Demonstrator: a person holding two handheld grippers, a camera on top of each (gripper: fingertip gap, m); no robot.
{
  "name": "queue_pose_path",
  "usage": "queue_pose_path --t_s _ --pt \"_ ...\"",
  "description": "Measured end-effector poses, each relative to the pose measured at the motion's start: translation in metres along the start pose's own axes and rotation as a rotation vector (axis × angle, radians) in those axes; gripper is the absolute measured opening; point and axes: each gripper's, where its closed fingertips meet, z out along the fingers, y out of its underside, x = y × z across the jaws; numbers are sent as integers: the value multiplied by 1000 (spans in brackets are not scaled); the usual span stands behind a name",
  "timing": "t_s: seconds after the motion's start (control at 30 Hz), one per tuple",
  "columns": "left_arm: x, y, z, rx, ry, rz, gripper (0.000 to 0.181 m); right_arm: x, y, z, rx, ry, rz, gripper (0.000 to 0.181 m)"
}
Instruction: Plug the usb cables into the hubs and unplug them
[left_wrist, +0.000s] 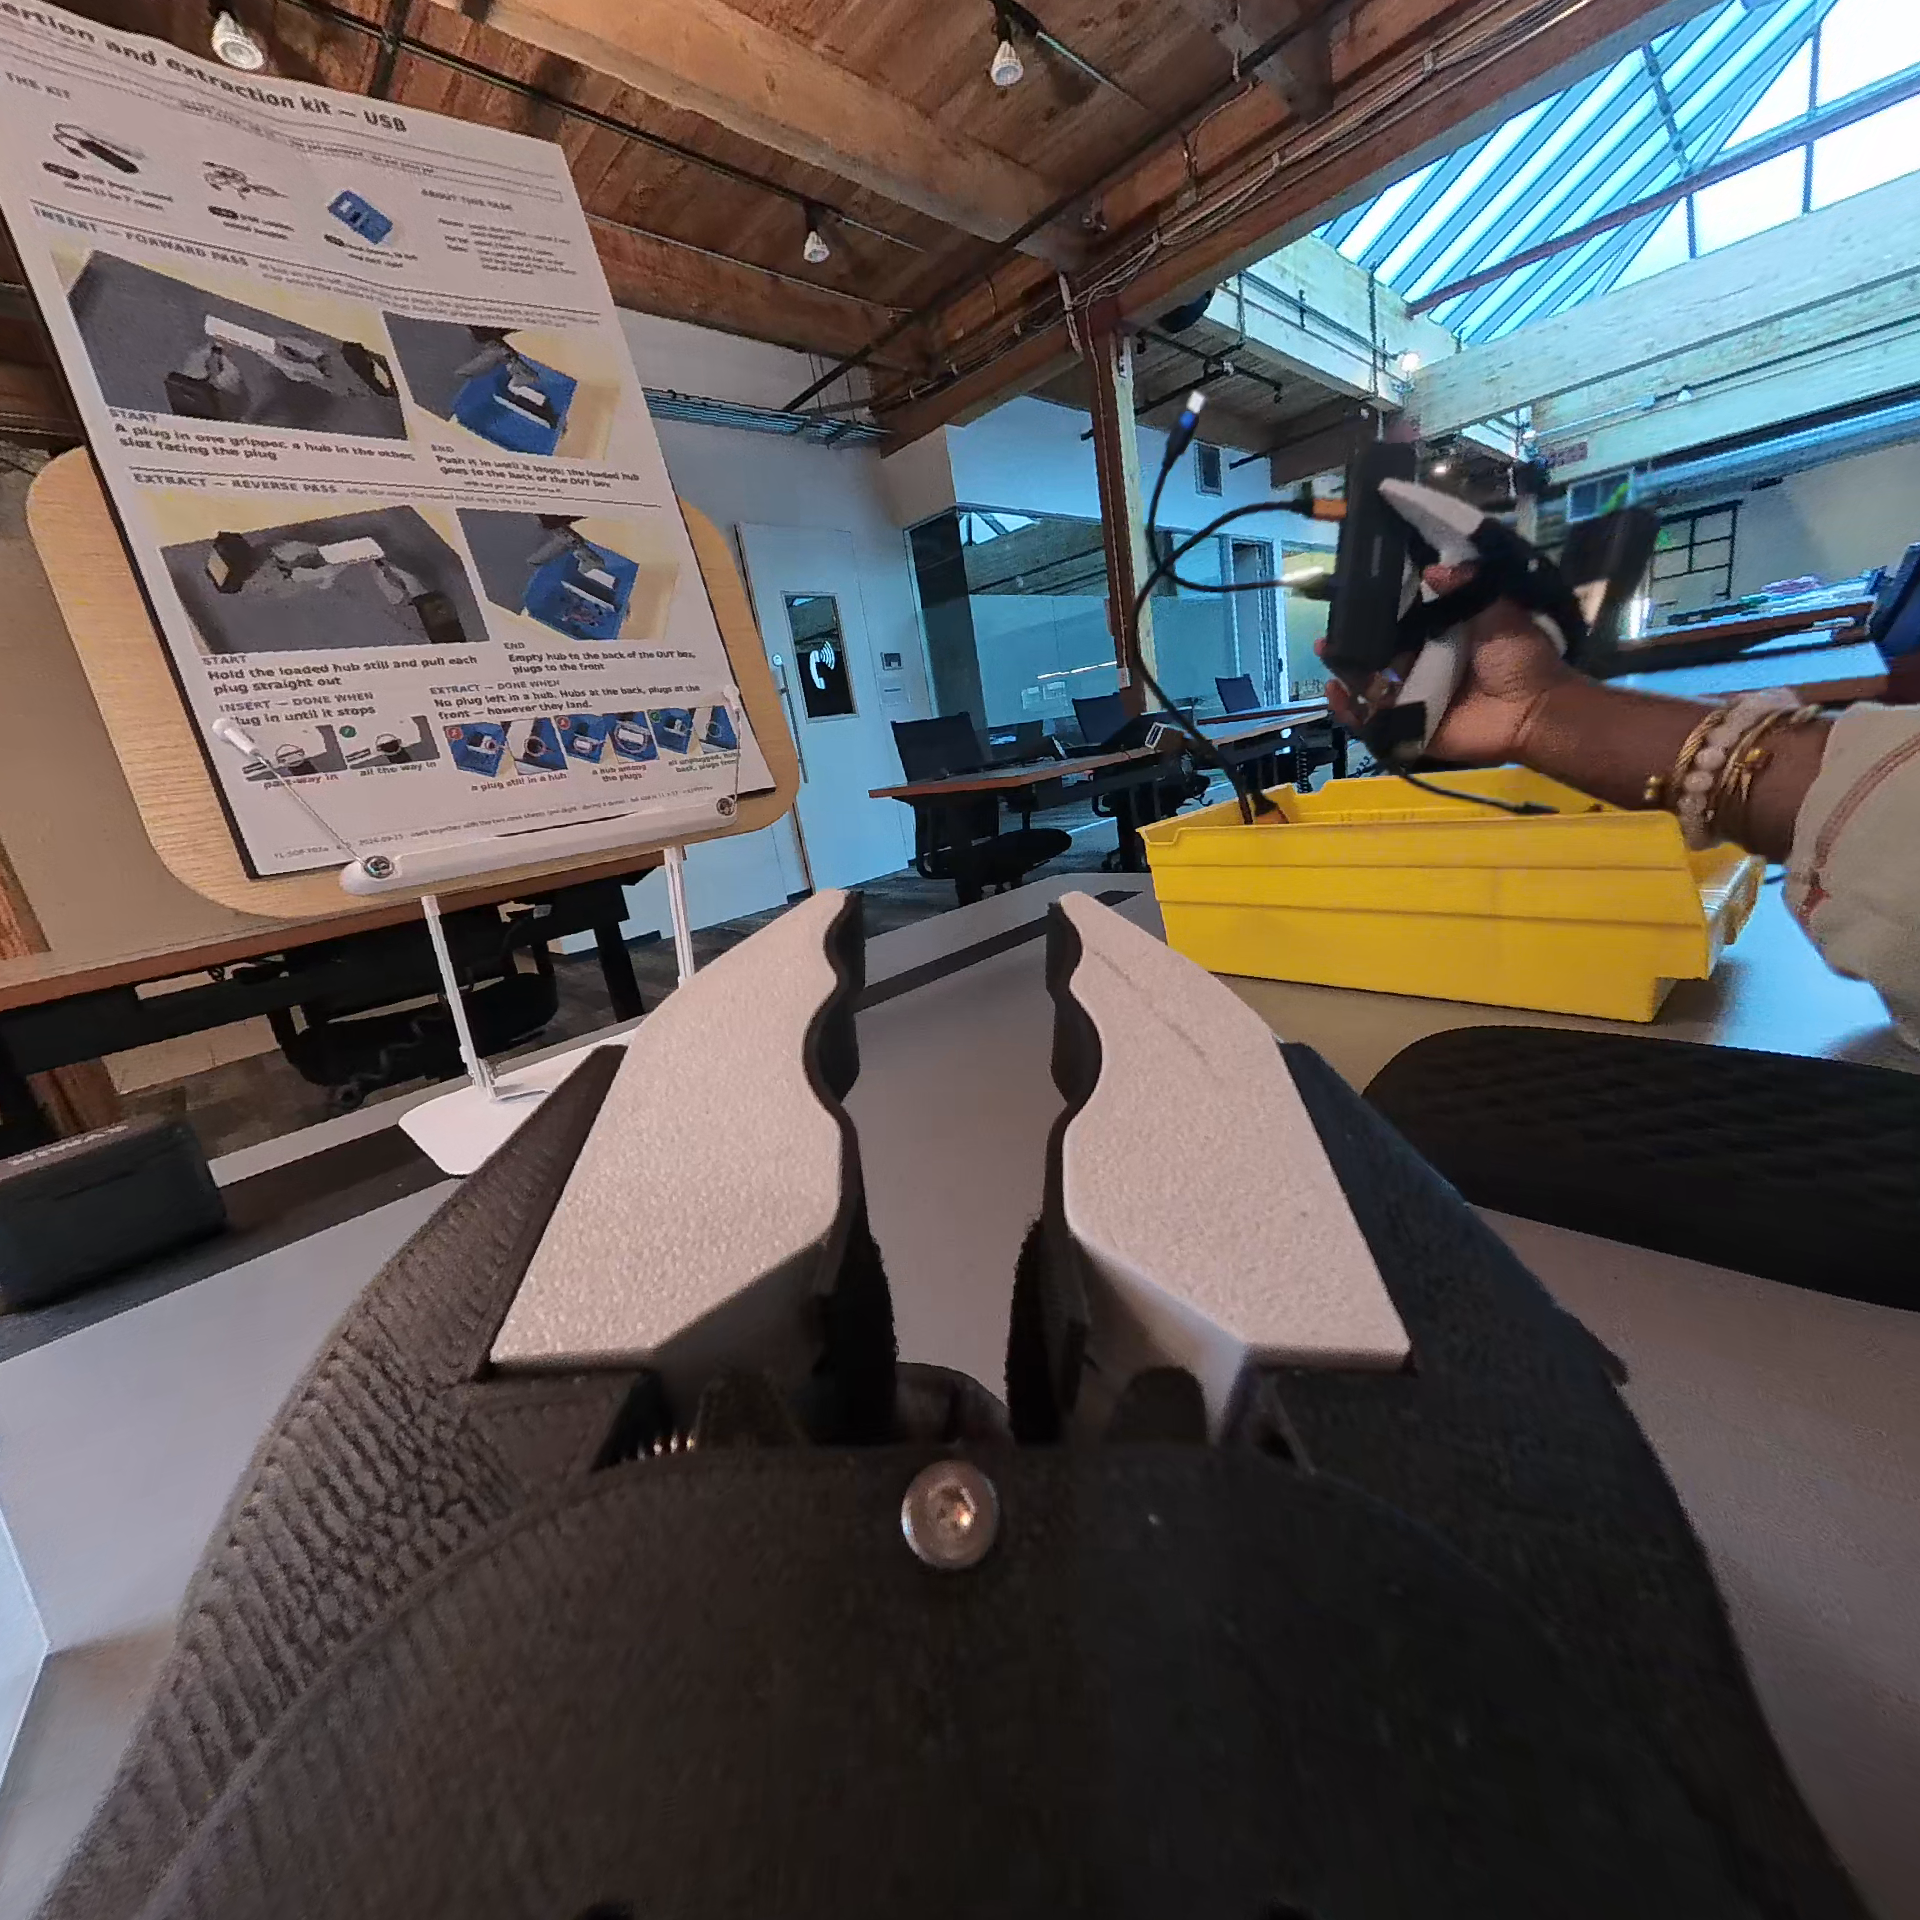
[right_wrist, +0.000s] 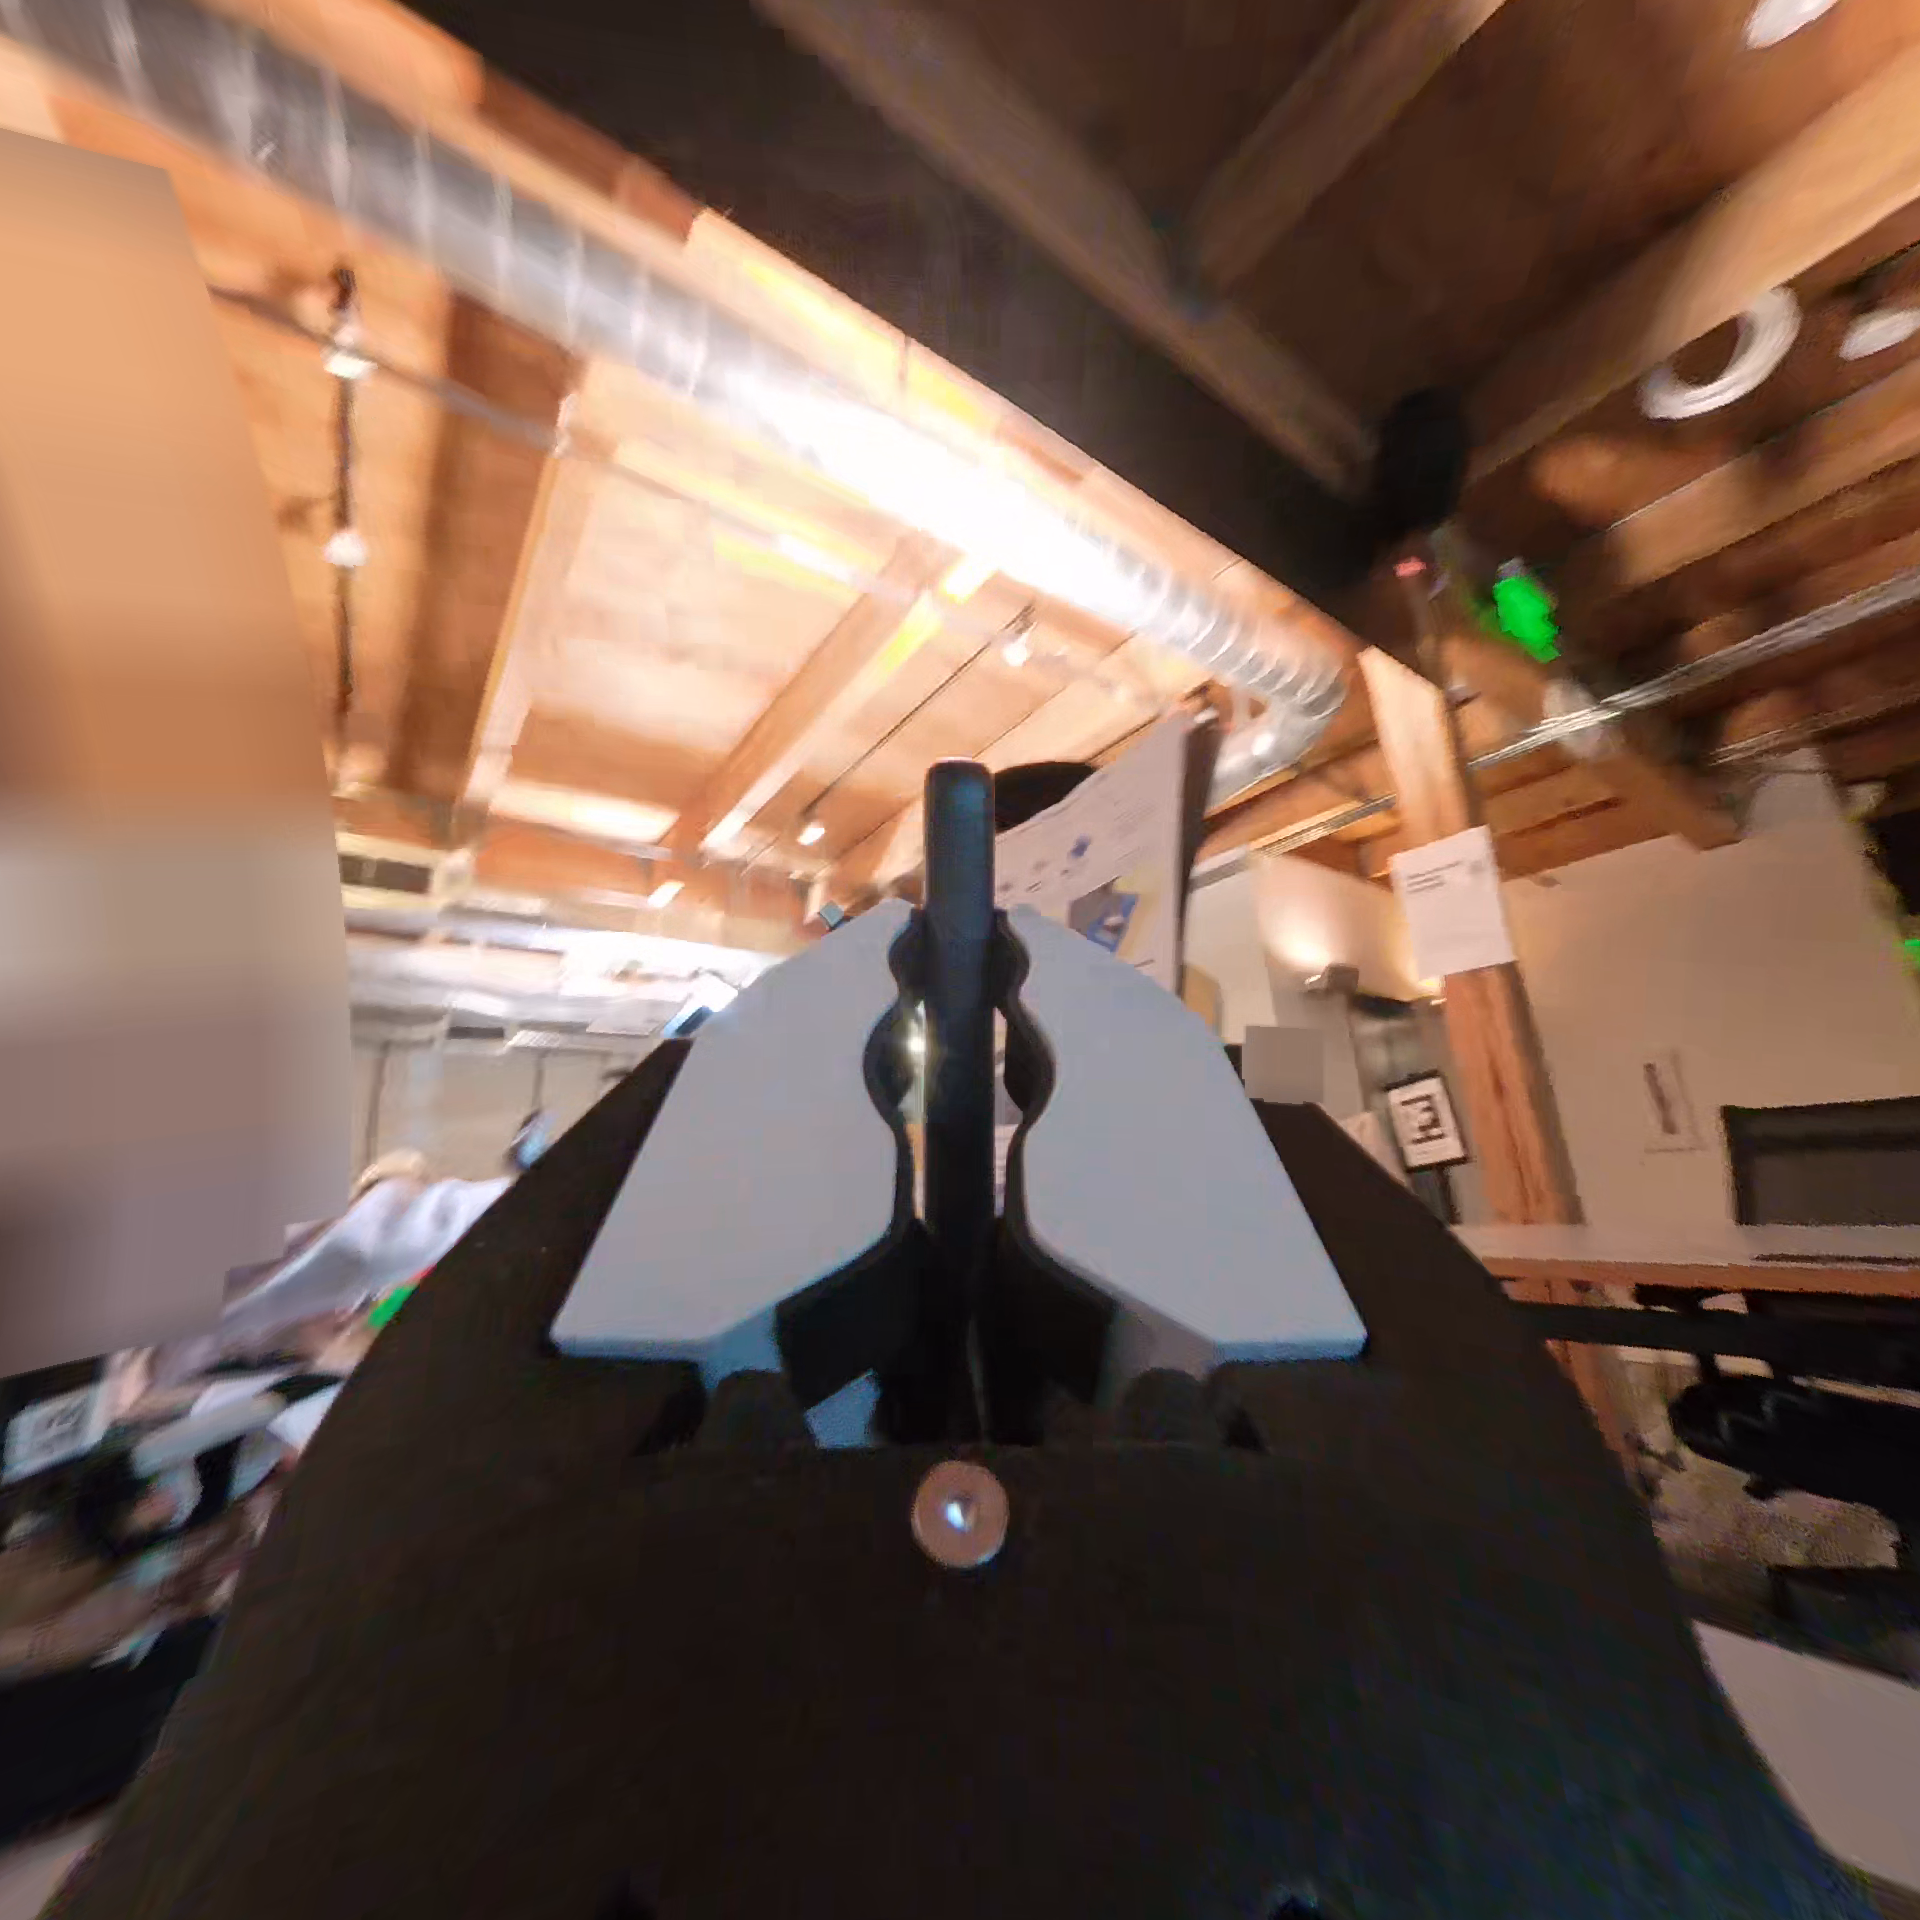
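My right gripper (right_wrist: 954, 935) clamps a black hub (right_wrist: 958, 997), lifted above the yellow bin (left_wrist: 1434, 904) near the table's far edge, cables (left_wrist: 1164, 582) dangling. My left gripper (left_wrist: 954, 935) waits open and empty. Unplugging seems unfinished.

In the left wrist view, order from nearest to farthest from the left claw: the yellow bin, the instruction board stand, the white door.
1. Instruction board stand, just left of the left claw.
2. Yellow bin, to the right.
3. White door, far behind.

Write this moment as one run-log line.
left gripper: open, empty, over table | right gripper: shut on black hub, raised above yellow bin | cables: plugged, dangling
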Motion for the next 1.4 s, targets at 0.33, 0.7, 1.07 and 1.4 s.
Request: queue_pose_path --t_s 0.33,0.7,1.07,1.4 --pt "0 0 -1 2 3 -4 33 50 37 -80 -393 611 -64 13" --pt "1 -1 -1 4 6 6 33 52 52 -118 -1178 884 -328 22" --pt "6 -3 0 0 19 39 33 46 102 -238 -2044 953 -167 5" --pt "6 2 1 -23 23 54 33 25 57 -175 -1727 941 -476 49"
